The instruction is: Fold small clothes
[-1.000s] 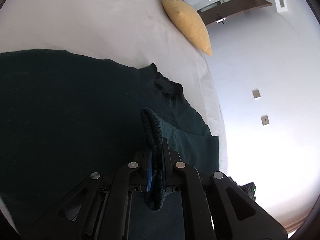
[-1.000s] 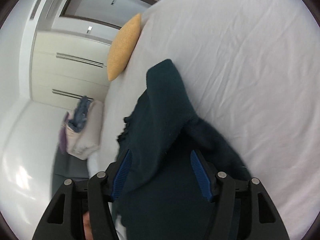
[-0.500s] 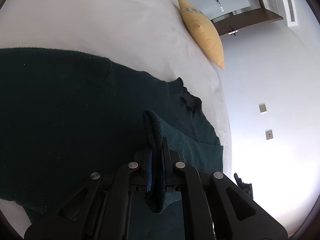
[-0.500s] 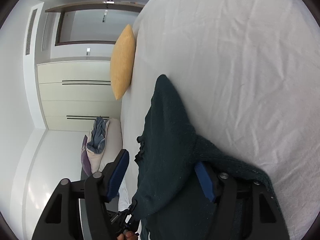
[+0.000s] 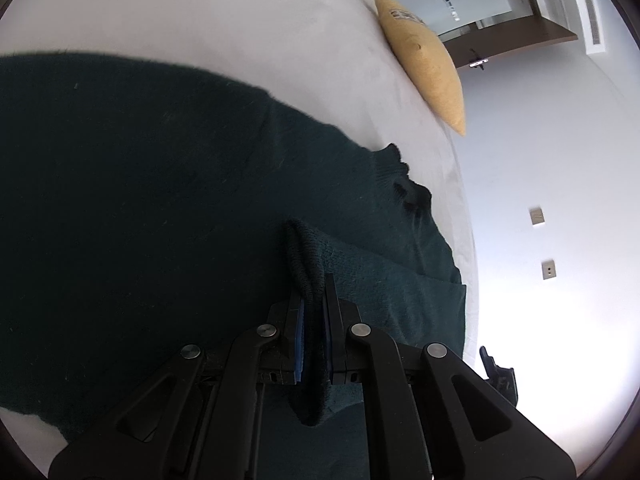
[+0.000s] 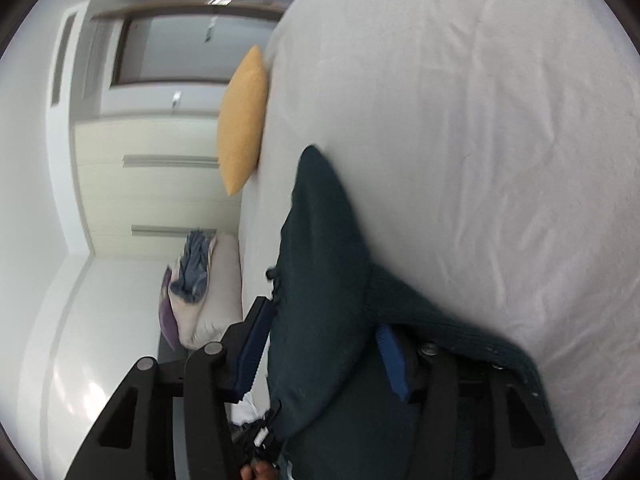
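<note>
- left wrist: the left gripper [image 5: 314, 320] is clamped on a ribbed fold of the dark sweater [image 5: 160, 200], which lies spread over the white bed [image 5: 240, 32]; a yellow pillow [image 5: 424, 60] sits at the bed's far edge.
- right wrist: the right gripper [image 6: 320, 344] has its jaws apart and just closing, with sweater [image 6: 324, 280] cloth bunched between the blue pads [image 6: 252, 344]; i cannot tell if they press it.
</note>
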Demonstrator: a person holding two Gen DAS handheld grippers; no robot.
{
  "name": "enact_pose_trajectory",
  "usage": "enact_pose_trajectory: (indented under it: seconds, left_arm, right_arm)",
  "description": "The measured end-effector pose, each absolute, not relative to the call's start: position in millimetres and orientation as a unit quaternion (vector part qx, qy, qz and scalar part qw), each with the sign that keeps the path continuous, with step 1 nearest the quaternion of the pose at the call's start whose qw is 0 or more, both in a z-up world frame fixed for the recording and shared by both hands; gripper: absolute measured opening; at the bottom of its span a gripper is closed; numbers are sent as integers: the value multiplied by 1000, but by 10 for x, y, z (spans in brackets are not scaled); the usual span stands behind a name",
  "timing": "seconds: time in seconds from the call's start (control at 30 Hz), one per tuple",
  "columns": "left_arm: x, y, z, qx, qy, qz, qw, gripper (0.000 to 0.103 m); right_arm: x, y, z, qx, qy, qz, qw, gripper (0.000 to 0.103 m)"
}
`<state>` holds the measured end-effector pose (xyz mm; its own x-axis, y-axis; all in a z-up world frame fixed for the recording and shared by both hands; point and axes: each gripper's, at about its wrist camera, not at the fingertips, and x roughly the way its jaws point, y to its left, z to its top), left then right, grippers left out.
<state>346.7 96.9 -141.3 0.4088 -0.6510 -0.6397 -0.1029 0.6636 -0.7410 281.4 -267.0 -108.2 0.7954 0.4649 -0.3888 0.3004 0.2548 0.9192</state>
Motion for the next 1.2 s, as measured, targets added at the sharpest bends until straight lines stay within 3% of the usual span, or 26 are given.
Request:
enact_pose_trajectory:
  seconds: [0.17, 0.33, 0.47, 0.7, 0.73, 0.8, 1.2]
  left_arm:
    - [3460, 994, -1412, -365, 508, -186, 758, 7]
    - [3489, 952, -1378, -350, 505, -181, 768, 7]
    - [3508, 926, -1389, -344, 507, -180, 769, 7]
    - [3541, 918, -1432, -343, 505, -185, 770, 7]
    - [3540, 916, -1437, -342, 505, -186, 770, 7]
    - [3536, 925, -1448, -343, 502, -189, 771, 7]
    - [3505, 969, -1447, -346, 502, -194, 768, 8]
  right_arm:
    - [2654, -2695, -887, 599, 320, 58, 732, 66]
    - [2794, -2787, -521, 557, 302, 62, 771, 66]
    - [3266, -2811, -416, 510, 337, 91, 786, 66]
    - [3952, -2918, -847, 508, 413, 113, 748, 66]
    - [3982, -2915, -960, 507, 428, 116, 739, 60]
    - [3932, -2936, -1006, 504, 427, 118, 741, 52]
    - [3009, -2697, -955, 478, 469, 169, 723, 56]
